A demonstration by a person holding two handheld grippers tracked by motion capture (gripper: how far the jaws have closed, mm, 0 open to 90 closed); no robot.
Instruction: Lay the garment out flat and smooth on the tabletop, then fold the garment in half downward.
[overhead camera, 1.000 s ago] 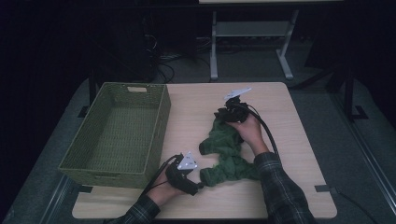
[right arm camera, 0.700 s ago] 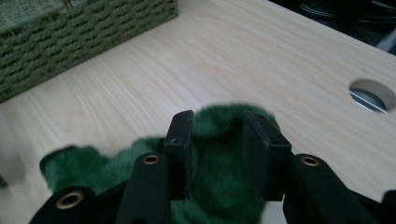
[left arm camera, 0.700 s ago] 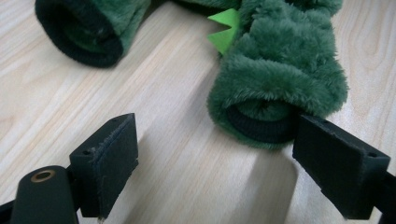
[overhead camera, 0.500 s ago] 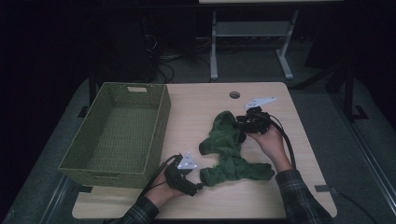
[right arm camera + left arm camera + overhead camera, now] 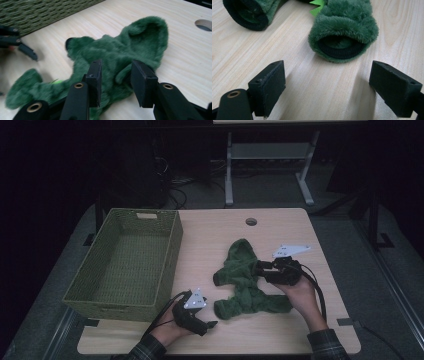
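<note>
Right tool [image 5: 116,82]: jaws partly parted, just been opening, astride the green fleece garment [image 5: 245,280] without pinching it. Left tool [image 5: 332,92] gapes empty; close on the cuff [image 5: 342,47] at 12 o'clock squarely.

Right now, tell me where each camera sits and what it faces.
High view: above the table's near edge, looking down on the green garment, basket, both forearms.
Left gripper view: on the left hand-held gripper, facing a sleeve cuff; open jaws.
Right gripper view: on the right hand-held gripper, over the garment.
All share the garment.
</note>
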